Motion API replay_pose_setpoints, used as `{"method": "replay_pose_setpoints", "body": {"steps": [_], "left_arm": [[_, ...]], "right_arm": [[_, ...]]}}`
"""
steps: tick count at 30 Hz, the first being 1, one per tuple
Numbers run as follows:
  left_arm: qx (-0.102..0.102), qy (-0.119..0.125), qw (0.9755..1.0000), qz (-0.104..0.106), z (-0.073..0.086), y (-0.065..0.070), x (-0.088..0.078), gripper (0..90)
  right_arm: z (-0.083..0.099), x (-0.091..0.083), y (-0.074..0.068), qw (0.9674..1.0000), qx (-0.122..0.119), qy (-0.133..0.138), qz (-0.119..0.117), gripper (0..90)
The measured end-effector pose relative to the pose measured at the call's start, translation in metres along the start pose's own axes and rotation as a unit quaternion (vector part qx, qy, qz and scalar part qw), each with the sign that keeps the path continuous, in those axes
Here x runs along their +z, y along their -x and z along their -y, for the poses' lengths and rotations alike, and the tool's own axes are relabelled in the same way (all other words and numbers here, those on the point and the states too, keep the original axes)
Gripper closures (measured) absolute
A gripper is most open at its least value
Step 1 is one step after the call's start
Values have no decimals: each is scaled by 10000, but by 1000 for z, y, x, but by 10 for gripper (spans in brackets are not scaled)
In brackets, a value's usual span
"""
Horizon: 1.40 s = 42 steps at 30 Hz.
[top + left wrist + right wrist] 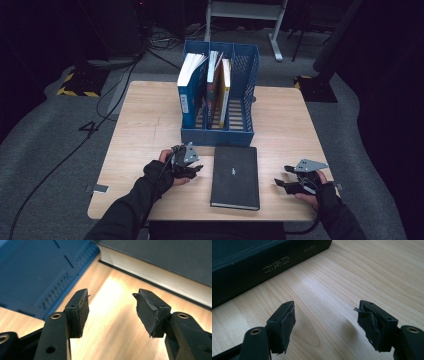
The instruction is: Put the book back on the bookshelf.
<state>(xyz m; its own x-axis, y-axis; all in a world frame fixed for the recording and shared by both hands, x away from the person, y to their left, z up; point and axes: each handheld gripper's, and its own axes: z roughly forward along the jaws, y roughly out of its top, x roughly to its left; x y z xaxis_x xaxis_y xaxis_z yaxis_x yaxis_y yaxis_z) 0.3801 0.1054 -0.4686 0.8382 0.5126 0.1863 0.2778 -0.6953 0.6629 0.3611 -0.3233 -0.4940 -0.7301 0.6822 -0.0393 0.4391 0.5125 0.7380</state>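
Note:
A black hardcover book [235,176] lies flat on the wooden table [145,115], just in front of a blue file rack [218,131]. My left gripper [197,169] rests at the book's left side, jaws open and pointing toward it. In the left gripper view the left gripper [111,307] has only bare tabletop between its pads, with the book's page edge [160,272] ahead and the rack's wall [37,272] at the left. My right gripper [280,183] sits to the right of the book, open. In the right gripper view the right gripper [325,320] faces the book's lettered spine [262,262].
The rack holds a thick blue book [189,92] in its left slot and thinner books [220,85] in the middle one. Cables [90,127] run over the grey carpet at the left. A white desk frame [245,12] stands behind the table.

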Motion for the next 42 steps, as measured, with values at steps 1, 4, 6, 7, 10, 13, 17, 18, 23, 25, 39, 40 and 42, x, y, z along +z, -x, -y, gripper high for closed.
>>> {"method": "replay_pose_setpoints", "body": {"steps": [1, 4, 6, 7, 10, 13, 17, 18, 23, 25, 39, 40, 42], "left_arm": [[13, -29, 10000, 61, 2, 2, -1, 438], [66, -36, 9998, 193, 6, 7, -1, 433], [94, -51, 9996, 273, 8, 11, -2, 431], [114, -67, 9994, 309, 9, 14, -2, 430], [183, -97, 9989, 422, 12, 21, -1, 430], [198, -125, 9979, 598, 14, 27, 2, 431], [180, -147, 9969, 749, 14, 32, 8, 430], [184, -154, 9964, 812, 13, 34, 9, 432], [130, -76, 9955, 938, 11, 34, 14, 434], [139, -48, 9948, 1008, 9, 34, 16, 457], [-23, 127, 9924, 1228, 1, 20, 33, 460], [-29, 133, 9920, 1255, 1, 19, 34, 460], [-20, 127, 9910, 1330, 0, 15, 36, 454]], "right_arm": [[0, 0, -1, 10000, -4, 10, -13, 306], [-3, -1, -5, 9999, -69, 45, -68, 306], [-4, -1, -7, 9999, -95, 62, -119, 306], [-5, -1, -9, 9998, -122, 71, -131, 306], [-8, -2, -14, 9996, -155, 88, -216, 306], [-11, -2, -18, 9993, -140, 126, -331, 306], [-14, -3, -23, 9990, -153, 125, -399, 308], [-17, -4, -26, 9985, -151, 156, -496, 308], [-22, -3, -32, 9979, -133, 109, -625, 304], [-23, -2, -34, 9978, -180, 38, -638, 332], [-34, 22, -27, 9945, -446, -539, -786, 619], [-35, 24, -28, 9942, -459, -576, -787, 619], [-38, 27, -30, 9935, -494, -615, -822, 620]]}}
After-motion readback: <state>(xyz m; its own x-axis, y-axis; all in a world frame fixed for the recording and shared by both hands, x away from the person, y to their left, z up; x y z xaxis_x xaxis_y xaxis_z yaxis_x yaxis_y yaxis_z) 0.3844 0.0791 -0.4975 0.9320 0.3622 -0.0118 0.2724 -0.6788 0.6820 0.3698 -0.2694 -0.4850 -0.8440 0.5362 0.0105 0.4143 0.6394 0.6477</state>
